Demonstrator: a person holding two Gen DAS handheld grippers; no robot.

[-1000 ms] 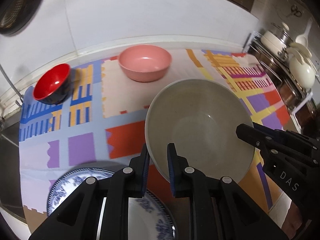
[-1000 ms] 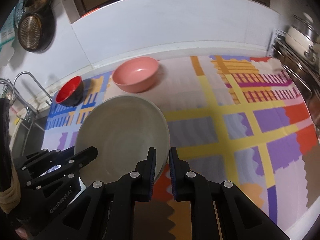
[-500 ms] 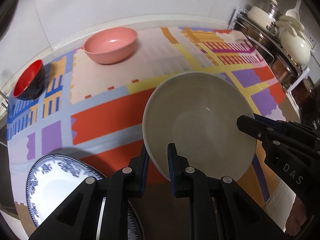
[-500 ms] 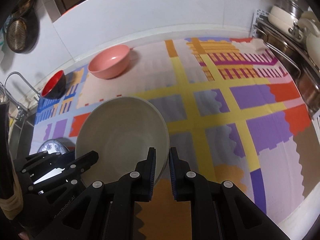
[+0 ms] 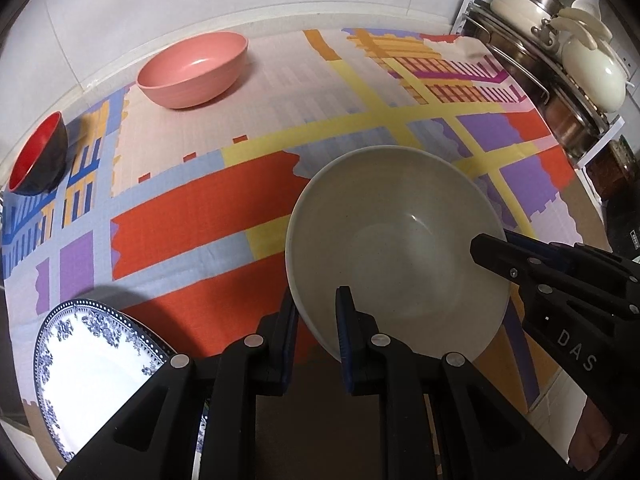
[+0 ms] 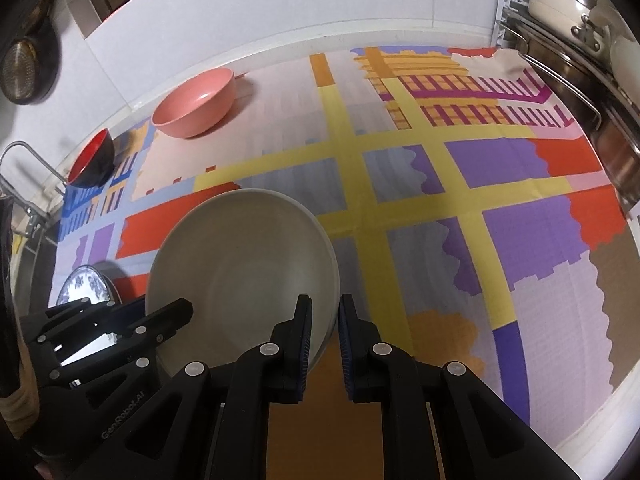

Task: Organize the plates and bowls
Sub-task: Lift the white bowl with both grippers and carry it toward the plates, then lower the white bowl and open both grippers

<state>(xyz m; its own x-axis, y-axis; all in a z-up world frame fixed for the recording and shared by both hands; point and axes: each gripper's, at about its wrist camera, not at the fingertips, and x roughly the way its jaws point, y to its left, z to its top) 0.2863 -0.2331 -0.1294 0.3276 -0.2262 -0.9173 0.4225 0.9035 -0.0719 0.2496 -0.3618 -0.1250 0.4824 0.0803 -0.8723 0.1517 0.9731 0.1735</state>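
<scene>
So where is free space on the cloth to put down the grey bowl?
The middle and right of the cloth, between the pink bowl and the pot rack, lie bare. The left side holds the red-and-black bowl and blue-patterned plate.

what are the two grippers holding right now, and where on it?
Both hold the large grey bowl by its rim: the left gripper pinches the near-left edge, the right gripper the near-right edge, one finger inside and one outside.
</scene>
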